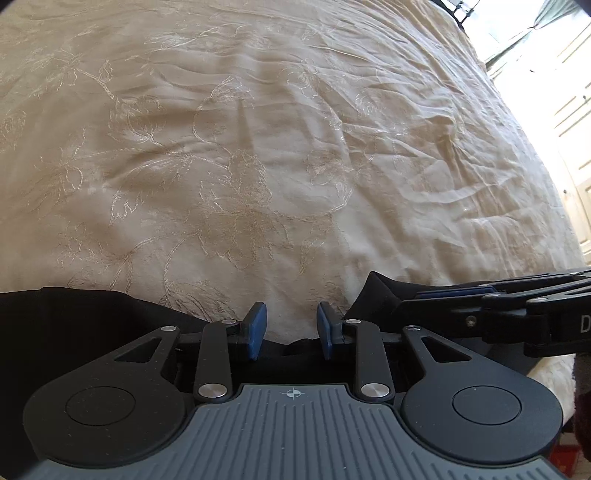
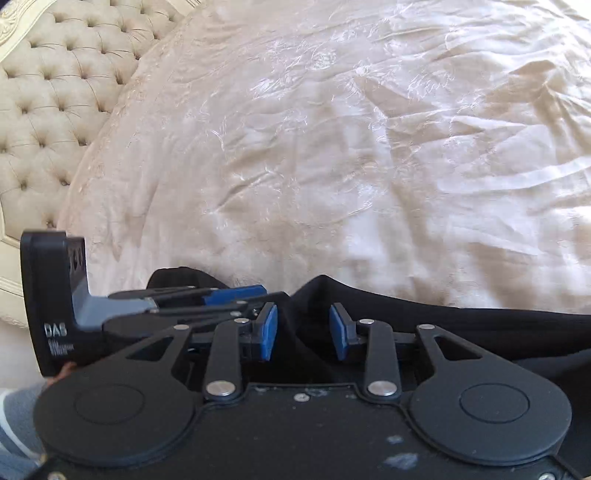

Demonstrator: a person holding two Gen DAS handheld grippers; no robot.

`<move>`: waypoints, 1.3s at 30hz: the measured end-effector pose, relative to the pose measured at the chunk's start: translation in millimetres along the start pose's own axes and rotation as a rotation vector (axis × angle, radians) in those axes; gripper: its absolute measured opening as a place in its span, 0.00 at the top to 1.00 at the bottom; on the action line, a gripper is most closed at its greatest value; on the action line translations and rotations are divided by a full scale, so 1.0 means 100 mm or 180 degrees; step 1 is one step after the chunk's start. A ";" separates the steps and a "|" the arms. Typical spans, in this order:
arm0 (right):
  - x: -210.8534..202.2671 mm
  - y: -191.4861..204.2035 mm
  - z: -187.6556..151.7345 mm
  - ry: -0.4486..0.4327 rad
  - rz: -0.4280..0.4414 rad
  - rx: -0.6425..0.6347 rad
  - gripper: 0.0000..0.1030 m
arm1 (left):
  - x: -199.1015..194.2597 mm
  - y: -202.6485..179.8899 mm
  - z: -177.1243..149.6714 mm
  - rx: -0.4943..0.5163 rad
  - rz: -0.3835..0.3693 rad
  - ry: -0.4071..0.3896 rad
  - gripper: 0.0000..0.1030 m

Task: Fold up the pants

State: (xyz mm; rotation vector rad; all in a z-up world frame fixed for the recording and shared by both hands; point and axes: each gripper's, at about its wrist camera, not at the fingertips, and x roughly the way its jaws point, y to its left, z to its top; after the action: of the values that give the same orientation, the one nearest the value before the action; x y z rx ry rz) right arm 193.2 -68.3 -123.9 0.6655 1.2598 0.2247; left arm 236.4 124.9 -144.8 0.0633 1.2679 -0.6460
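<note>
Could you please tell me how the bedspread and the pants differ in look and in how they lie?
The bedspread is cream with embroidered flowers; the pants are plain black. The bedspread spreads across the bed; the pants lie bunched along its near edge, by the open left gripper and right gripper. Both are wrinkled fabric.

Cream embroidered bedspread, tufted headboard, bright window.

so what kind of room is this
Most likely a bedroom: a wide cream bedspread with floral embroidery, a tufted headboard, and black pants lying at its near edge.
</note>
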 end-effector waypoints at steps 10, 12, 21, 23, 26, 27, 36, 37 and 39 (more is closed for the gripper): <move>0.27 0.27 0.26 -0.0084 -0.0367 -0.0594 0.90 | -0.31 0.31 -0.14 -0.0209 0.0307 -0.0258 0.71; 0.45 0.24 0.40 -0.0068 -0.0520 -0.0593 0.90 | -0.21 0.40 -0.31 -0.0164 0.0327 0.0040 0.71; 0.93 0.09 0.55 -0.0025 -0.0799 -0.0624 0.90 | -0.26 0.32 -0.73 0.0115 0.0344 0.0127 0.72; 0.92 0.07 0.52 -0.0082 -0.0793 -0.0609 0.90 | -0.27 0.31 -0.72 0.0120 0.0329 0.0123 0.72; 0.87 0.06 0.46 -0.0168 -0.0809 -0.0623 0.90 | -0.34 0.28 -0.71 0.0186 0.0245 0.0156 0.72; 0.83 0.07 0.45 -0.0184 -0.0802 -0.0621 0.90 | -0.40 0.27 -0.70 0.0222 0.0233 0.0127 0.72; 0.12 0.22 0.18 -0.0796 -0.0824 -0.0621 0.72 | -1.01 0.95 -0.53 -0.0786 0.1378 -0.0546 0.69; 0.05 0.23 0.12 -0.0805 -0.0812 -0.0640 0.73 | -0.99 1.07 -0.53 -0.0940 0.1505 -0.0506 0.65; -0.04 0.26 -0.02 -0.0742 -0.0795 -0.0663 0.73 | -0.89 1.30 -0.53 -0.1197 0.1546 -0.0334 0.65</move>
State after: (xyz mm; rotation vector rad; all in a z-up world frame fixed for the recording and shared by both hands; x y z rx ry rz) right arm 195.5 -48.8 -106.3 0.3400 1.0657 0.0673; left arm 240.1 289.0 -120.7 0.0240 1.1950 0.0103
